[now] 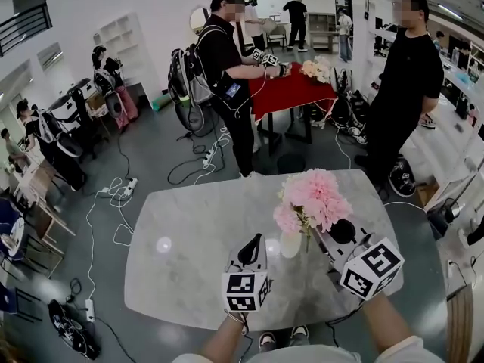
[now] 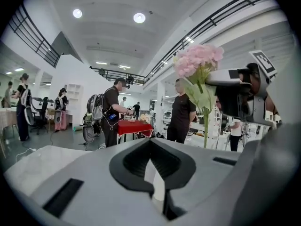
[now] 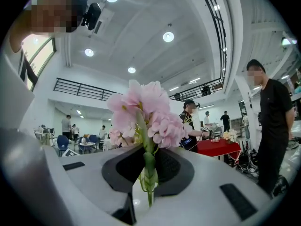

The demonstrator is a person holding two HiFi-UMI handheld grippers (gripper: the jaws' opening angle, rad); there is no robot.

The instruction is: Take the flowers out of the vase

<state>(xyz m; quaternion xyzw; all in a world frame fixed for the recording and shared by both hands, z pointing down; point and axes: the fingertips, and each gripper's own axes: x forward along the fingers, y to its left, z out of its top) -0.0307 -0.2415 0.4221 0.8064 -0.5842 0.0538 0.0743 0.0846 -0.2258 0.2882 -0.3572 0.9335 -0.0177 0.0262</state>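
The flowers, a bunch of pink blooms, stand upright above the near right part of the table. Their green stems run straight down. In the left gripper view the lower ends hang free in the air. In the head view the stems pass just right of the white vase, which stands on the table.

My right gripper is clamped on the stems. The two dark pads press them from either side, below the blooms. This gripper is held about level and points from the lower right toward the middle of the table. My right forearm comes in from the bottom right edge.

My left gripper has its jaws fully together with nothing between them. It sits just left of the vase without touching it, pointing away from me across the table. My left forearm comes in from the bottom edge.
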